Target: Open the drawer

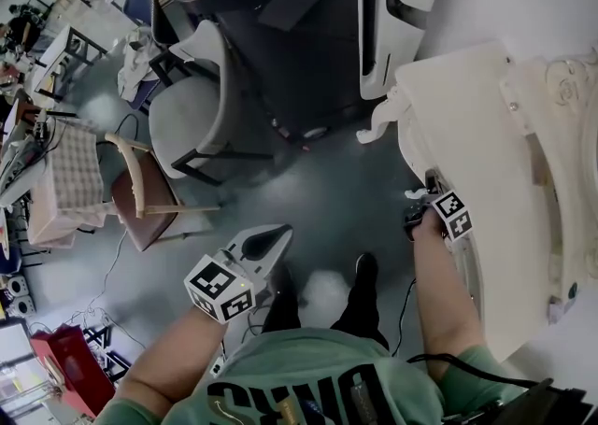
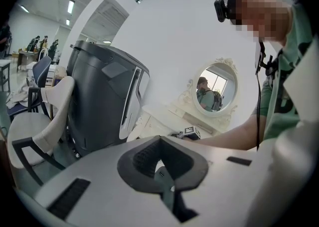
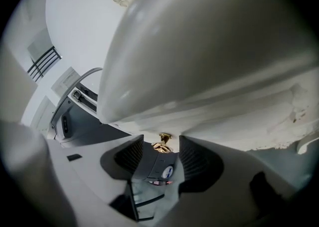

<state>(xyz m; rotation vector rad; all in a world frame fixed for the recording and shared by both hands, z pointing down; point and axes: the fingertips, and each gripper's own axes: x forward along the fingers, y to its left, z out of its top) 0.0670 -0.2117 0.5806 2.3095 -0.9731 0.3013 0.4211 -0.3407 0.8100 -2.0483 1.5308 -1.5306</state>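
Right gripper (image 3: 161,137) lined up on the drawer knob (image 3: 162,146), no grip yet!

Its fingers are spread wide with the small brass knob sitting between them, touching neither pad. The knob sticks out of the pale drawer (image 3: 214,116) front tucked under the counter (image 1: 486,180) edge, and that drawer looks closed. The left gripper (image 2: 159,140) hangs well away, fingers together on nothing. Danger here: that knob is tiny and shiny, so if the pads catch only its tip they could slide off on the pull. A slanted tug might jam the drawer.
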